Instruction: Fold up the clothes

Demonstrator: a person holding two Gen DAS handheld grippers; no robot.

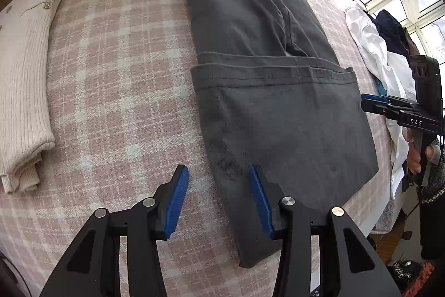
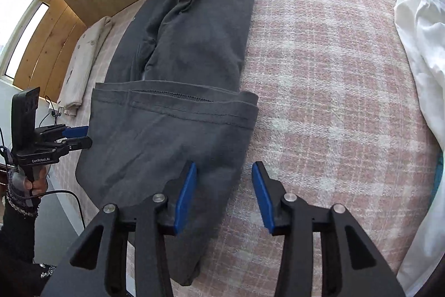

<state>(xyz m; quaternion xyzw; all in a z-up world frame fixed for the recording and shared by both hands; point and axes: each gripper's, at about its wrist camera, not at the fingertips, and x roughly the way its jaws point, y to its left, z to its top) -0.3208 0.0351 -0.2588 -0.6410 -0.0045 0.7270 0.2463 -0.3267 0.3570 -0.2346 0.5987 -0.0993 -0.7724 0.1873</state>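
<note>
A dark grey garment (image 1: 278, 107) lies lengthwise on the pink plaid bed (image 1: 116, 80), its near end folded back over itself so a stitched hem crosses its middle. The left gripper (image 1: 218, 199) hangs with jaws spread wide over the garment's near left edge, holding nothing. The right gripper (image 2: 224, 194) is equally wide and empty over the garment's near right edge. A folded cream sweater (image 1: 25, 85) lies left of the garment; white clothes (image 2: 420, 68) are piled to its right.
</note>
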